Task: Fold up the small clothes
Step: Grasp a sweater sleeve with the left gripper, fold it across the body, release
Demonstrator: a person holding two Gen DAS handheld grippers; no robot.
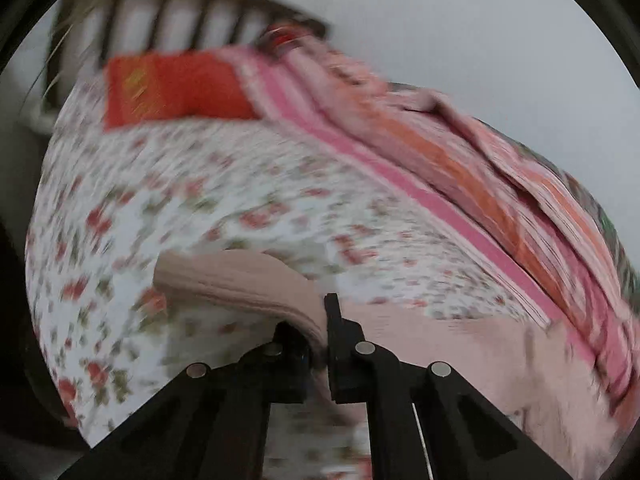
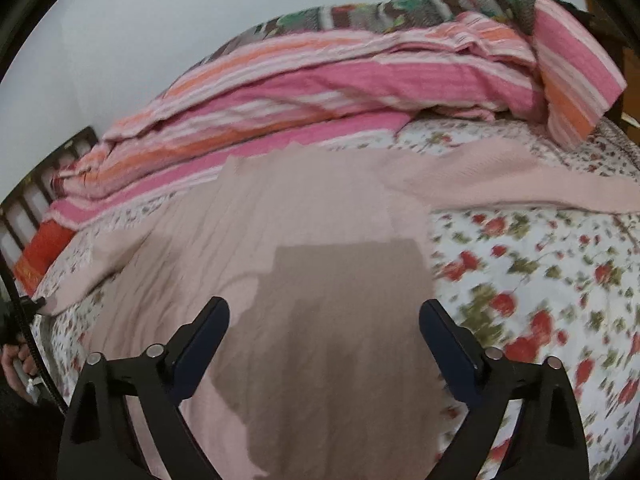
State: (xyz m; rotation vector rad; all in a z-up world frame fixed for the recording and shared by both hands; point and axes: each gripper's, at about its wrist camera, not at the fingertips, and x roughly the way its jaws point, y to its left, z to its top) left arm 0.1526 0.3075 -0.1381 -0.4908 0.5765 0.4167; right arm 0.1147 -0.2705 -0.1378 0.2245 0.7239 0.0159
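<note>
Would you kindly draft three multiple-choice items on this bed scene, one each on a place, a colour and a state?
1. Where does the pink garment lie?
A. on the floral bedsheet
B. draped over the headboard
C. on a bare wooden floor

2. What colour is the pillow near the headboard?
A. blue
B. red
C. white

3. How does the left gripper stand?
A. wide open over the sheet
B. shut on nothing
C. shut on a fold of the pink garment

Answers:
1 A, the garment is spread flat over the flowered sheet.
2 B, the left wrist view shows a red pillow below the slats.
3 C, pink cloth is pinched between its closed fingers, while the right gripper is open above the garment.
</note>
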